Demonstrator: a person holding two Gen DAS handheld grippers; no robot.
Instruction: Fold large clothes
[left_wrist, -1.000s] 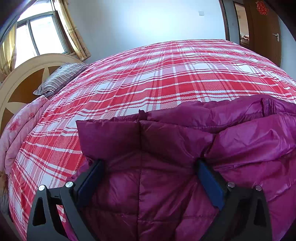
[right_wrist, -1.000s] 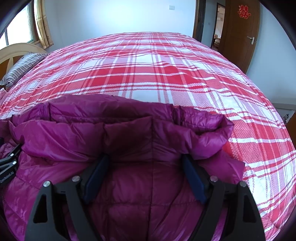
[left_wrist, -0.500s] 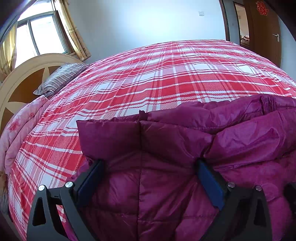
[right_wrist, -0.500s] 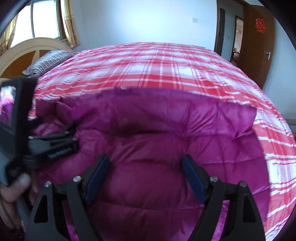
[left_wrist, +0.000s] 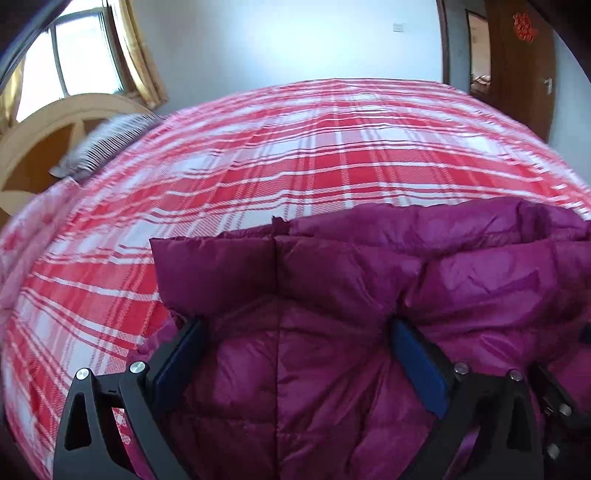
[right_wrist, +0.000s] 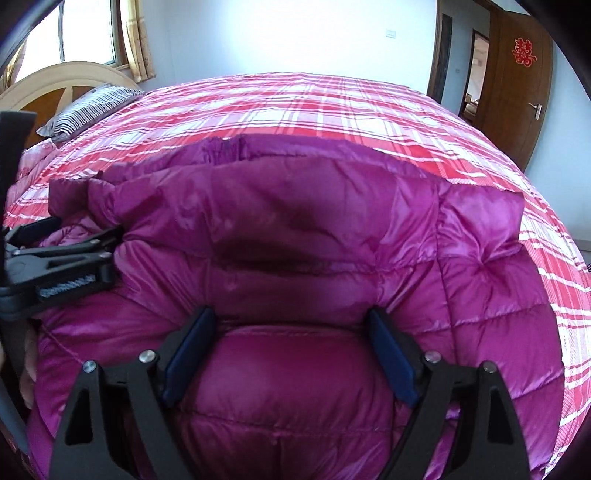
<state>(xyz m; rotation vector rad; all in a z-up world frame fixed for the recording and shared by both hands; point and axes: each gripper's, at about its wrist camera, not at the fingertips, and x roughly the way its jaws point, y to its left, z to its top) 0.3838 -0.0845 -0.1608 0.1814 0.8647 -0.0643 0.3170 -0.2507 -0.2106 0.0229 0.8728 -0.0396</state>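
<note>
A purple down jacket (left_wrist: 332, 288) lies on the red plaid bed cover (left_wrist: 295, 147). My left gripper (left_wrist: 295, 332) is shut on a thick bunch of its quilted fabric, which puckers at both blue pads. In the right wrist view the jacket (right_wrist: 295, 229) is doubled over itself, with a padded roll across the middle. My right gripper (right_wrist: 290, 325) has a puffy bulge of jacket between its pads. Its jaws are opening, and the fabric still presses against both pads. The left gripper (right_wrist: 85, 236) shows at the left edge, gripping the jacket's left end.
A striped pillow (right_wrist: 88, 107) and a rounded wooden headboard (right_wrist: 66, 85) are at the far left, under a curtained window. A brown door (right_wrist: 517, 92) stands at the right. Plaid cover (right_wrist: 332, 107) stretches beyond the jacket. A hand (right_wrist: 29, 369) shows at the left edge.
My right gripper swung left with the jacket's right side, folding it over toward the left gripper, which came into its view. The left gripper kept its hold and tilted slightly.
</note>
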